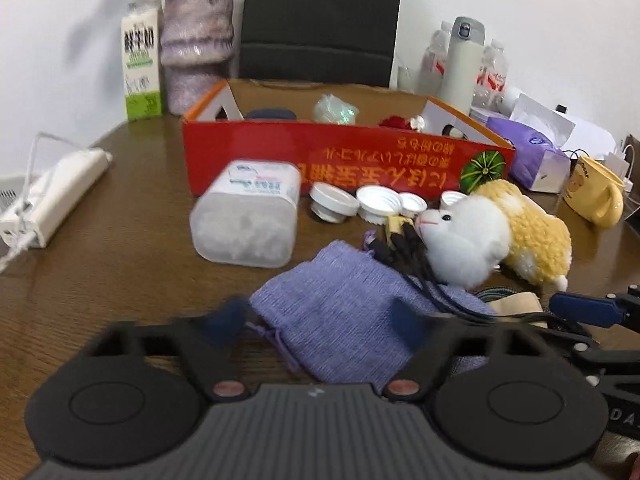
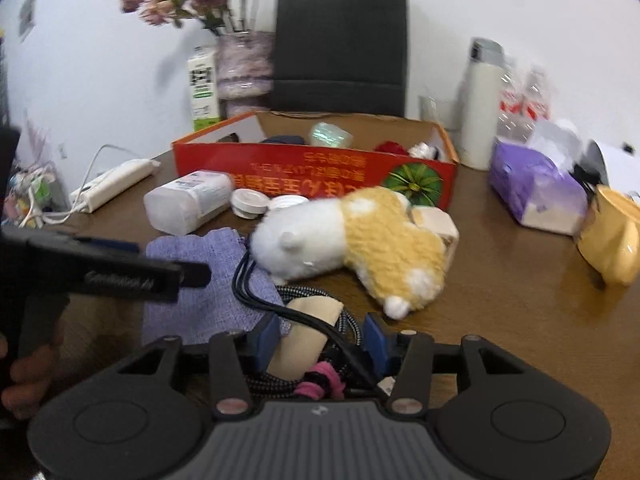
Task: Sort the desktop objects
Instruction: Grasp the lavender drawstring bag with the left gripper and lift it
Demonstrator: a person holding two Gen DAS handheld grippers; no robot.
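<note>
A: The right tool straddles a beige fabric roll tangled with a braided cable on the counter, just in front of the plush hamster. Its 2 blue pads sit either side of the bundle; I cannot tell whether they press it.

B: How will that handle?

A: Soft and light, likely springy. Take the roll across its middle, or the cable loops may slip free.

B: And the left tool?

A: Half spread over the purple knit pouch, nothing pinched. The pouch is limp, so gather a fold near its drawstring. The red cardboard box behind looks like the destination.
</note>
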